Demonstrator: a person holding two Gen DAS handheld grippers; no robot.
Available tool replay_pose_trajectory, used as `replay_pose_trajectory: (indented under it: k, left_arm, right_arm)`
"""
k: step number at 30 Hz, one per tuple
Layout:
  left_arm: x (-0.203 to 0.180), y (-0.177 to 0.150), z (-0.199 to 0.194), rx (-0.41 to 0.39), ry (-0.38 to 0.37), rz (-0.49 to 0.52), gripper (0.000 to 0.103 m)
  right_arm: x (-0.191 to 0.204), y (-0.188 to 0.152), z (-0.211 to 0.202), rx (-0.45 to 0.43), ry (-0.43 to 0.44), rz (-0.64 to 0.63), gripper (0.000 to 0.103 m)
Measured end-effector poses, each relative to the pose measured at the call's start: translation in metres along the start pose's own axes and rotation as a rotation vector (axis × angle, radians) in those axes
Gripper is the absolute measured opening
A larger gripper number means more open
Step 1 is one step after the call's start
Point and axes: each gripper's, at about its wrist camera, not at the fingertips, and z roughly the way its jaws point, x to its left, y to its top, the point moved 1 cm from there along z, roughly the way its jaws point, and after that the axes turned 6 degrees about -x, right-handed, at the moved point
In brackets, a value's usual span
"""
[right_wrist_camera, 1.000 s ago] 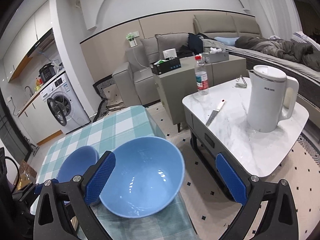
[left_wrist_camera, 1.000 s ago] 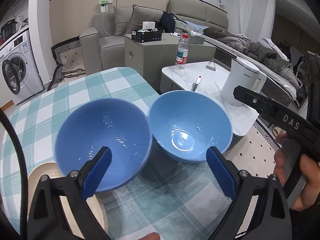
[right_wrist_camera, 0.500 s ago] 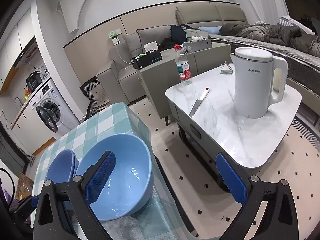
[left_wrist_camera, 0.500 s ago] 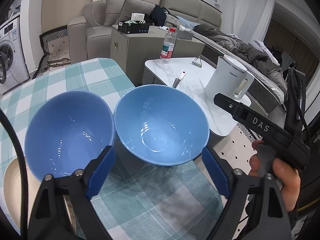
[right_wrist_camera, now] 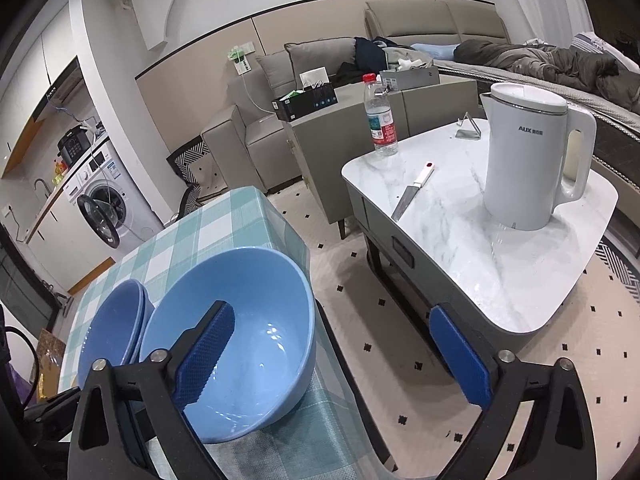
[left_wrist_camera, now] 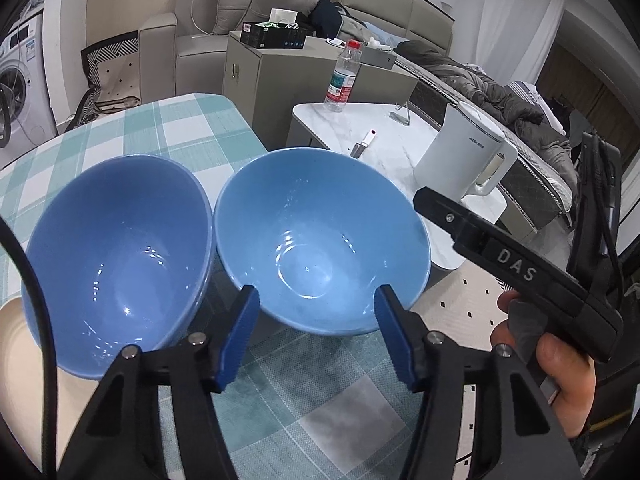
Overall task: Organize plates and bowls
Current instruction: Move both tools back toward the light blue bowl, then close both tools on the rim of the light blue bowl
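Two blue bowls stand side by side on the checked tablecloth (left_wrist_camera: 192,128): a darker one (left_wrist_camera: 116,248) on the left and a lighter one (left_wrist_camera: 320,240) at the table's right edge. My left gripper (left_wrist_camera: 316,312) hovers at the lighter bowl's near wall. Its jaws are closing on either side of that wall, and the pads stand off it. In the right wrist view my right gripper (right_wrist_camera: 330,314) straddles the lighter bowl's (right_wrist_camera: 256,340) right rim. One finger is over the inside and the other is out past the table edge. Its jaws are closing slightly and touch nothing.
A cream plate (left_wrist_camera: 16,360) lies partly under the darker bowl at the lower left. A hand (left_wrist_camera: 552,368) holds the right tool beside the table. Beyond the edge stands a marble side table (right_wrist_camera: 520,264) with a white kettle (right_wrist_camera: 528,160), a knife (right_wrist_camera: 408,196) and a bottle (right_wrist_camera: 380,120).
My left gripper's jaws have narrowed and shifted right, from spanning both bowls to framing the lighter one. My right gripper sank closer to that bowl's rim.
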Motion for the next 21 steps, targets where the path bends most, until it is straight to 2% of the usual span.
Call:
replay_pose_trajectory:
  k: [11,16,21]
  left_arm:
    - [0.010,-0.005,0.002,0.003,0.026,-0.038,0.056]
    - [0.012,-0.006,0.007,-0.001,0.044,-0.048,0.055]
    - [0.017,-0.007,0.017,0.008,0.057,-0.060,0.048]
  right_arm:
    - [0.002,-0.006,0.009,0.027,-0.001,-0.010,0.086]
    - [0.003,-0.009,0.015,0.046,-0.011,-0.011,0.074]
    - [0.004,-0.013,0.024,0.068,-0.016,-0.021,0.064]
